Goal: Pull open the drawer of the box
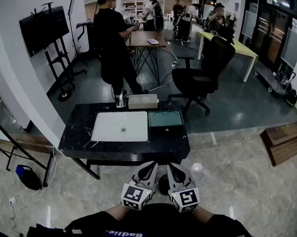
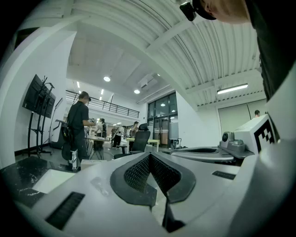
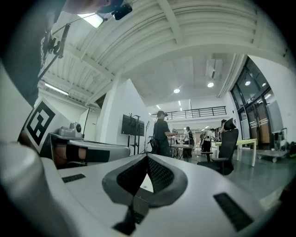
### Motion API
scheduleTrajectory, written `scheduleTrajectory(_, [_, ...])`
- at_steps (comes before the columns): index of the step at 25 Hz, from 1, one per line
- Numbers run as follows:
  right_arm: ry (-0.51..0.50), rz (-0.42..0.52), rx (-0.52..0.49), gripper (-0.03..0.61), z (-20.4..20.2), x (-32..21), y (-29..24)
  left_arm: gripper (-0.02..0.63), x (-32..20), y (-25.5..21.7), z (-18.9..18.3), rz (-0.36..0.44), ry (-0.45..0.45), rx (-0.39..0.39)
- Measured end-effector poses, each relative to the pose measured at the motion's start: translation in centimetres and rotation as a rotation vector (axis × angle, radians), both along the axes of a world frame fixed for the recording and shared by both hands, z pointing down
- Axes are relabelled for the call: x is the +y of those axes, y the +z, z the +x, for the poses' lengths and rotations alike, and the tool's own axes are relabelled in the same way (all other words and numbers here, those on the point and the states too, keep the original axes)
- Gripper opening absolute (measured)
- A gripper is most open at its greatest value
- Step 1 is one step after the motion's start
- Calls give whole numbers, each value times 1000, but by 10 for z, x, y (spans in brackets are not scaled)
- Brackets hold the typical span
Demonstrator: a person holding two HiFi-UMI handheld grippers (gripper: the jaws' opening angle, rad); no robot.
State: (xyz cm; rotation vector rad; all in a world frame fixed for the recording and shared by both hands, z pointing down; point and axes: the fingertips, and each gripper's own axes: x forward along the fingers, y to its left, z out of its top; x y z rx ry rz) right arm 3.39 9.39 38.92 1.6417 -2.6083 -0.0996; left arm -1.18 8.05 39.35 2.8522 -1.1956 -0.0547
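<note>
Closest to the camera were the 2 grippers, held side by side just in front of the person's body and well apart from the black table [image 1: 79,140]. Left gripper [image 1: 152,164] had its jaws pressed together, with nothing between the dark ribbed pads [image 2: 138,172]. Right gripper [image 1: 172,165] was the same: jaws together, pads [image 3: 157,175] meeting, nothing held and nothing touched.

On the table, the green box [image 1: 165,118] stood just to the right of a white tray [image 1: 120,126], near the front edge. A grey box [image 1: 143,102] lay behind them at the far edge. The front face of the green box showed 1 small dark spot, maybe a drawer knob, but it was too small to tell.

The box looked small and probably light, with stiff walls, and the table top looked smooth and shiny. So I think the box could slide toward the person when the drawer is pulled. A good place to take hold would be that knob on the front, with jaws first opened a little, while the other gripper steadies the box from above or behind.
</note>
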Motion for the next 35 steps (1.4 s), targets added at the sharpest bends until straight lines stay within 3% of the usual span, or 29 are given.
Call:
scheduleTrajectory(23, [-3,-7,-6,2,2,0,5,-12,-1,-1,5,7,8,1])
scheduleTrajectory(35, [-8,-12,-58,0,32,-6,9,-12,-7,4,33,-5,4,-12])
